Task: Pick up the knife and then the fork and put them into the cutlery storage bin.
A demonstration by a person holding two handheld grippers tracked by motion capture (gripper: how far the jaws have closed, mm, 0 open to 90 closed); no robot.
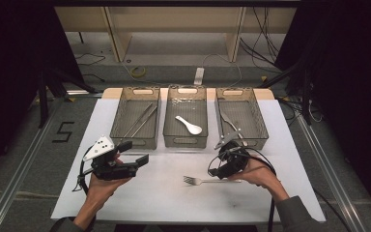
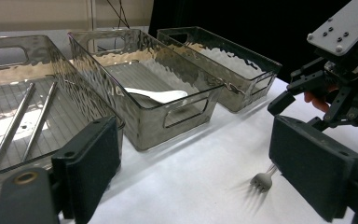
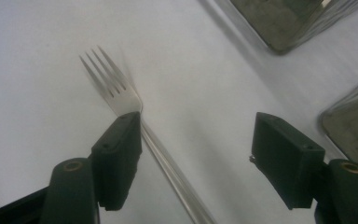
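White paper is covering the worktop (image 1: pixel 140 193) where the fork (image 3: pixel 121 95) is lying near the right hand-held gripper (image 3: pixel 198 158), whose wide jaws are straddling its handle off-centre, risking nudging it aside rather than gripping.

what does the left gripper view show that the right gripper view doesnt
Left gripper view alone: the white spoon in the middle bin, two metal sticks in the bin beside it, and the right gripper above the table. Right gripper view alone: the fork's handle running between that gripper's open jaws, close to one of them. Shared: the fork on the white table.
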